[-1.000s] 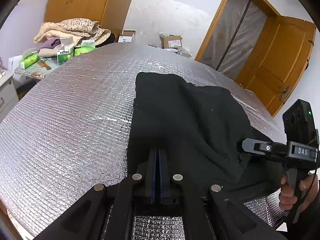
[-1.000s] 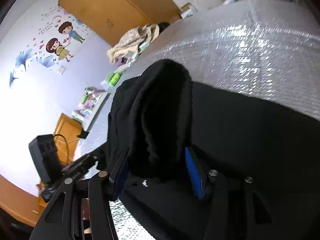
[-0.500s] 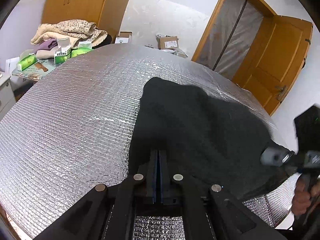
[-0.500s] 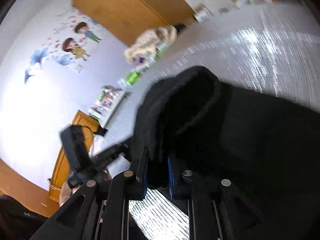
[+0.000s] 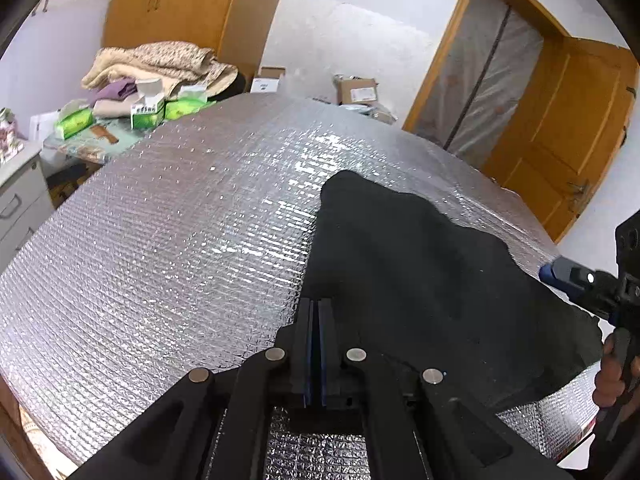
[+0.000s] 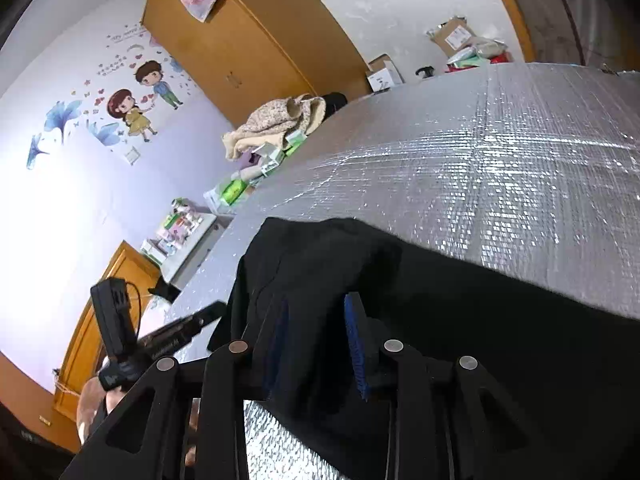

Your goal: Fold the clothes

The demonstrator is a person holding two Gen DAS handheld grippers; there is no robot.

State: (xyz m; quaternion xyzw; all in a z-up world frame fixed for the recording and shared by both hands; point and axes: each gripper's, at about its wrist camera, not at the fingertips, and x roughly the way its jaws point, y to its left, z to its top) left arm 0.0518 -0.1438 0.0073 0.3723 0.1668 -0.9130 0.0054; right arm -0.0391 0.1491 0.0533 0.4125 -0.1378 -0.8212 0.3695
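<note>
Only the right wrist view shows the right claw [image 6: 316,344], just reopening, spread around a fold of the black fleece garment [image 5: 420,264]. The left claw [image 5: 316,320] is pressed together at the garment's left edge. Bare silver quilted foil desk [image 5: 168,240] lies to the left.

In the left wrist view, the silver foil-quilted counter [image 5: 168,248] lies bare across the left and centre of the frame. The black fabric garment [image 5: 420,264] fills the lower right. Green tissue packs [image 5: 149,114] and piled beige blankets [image 5: 160,60] crowd the upper left.
</note>
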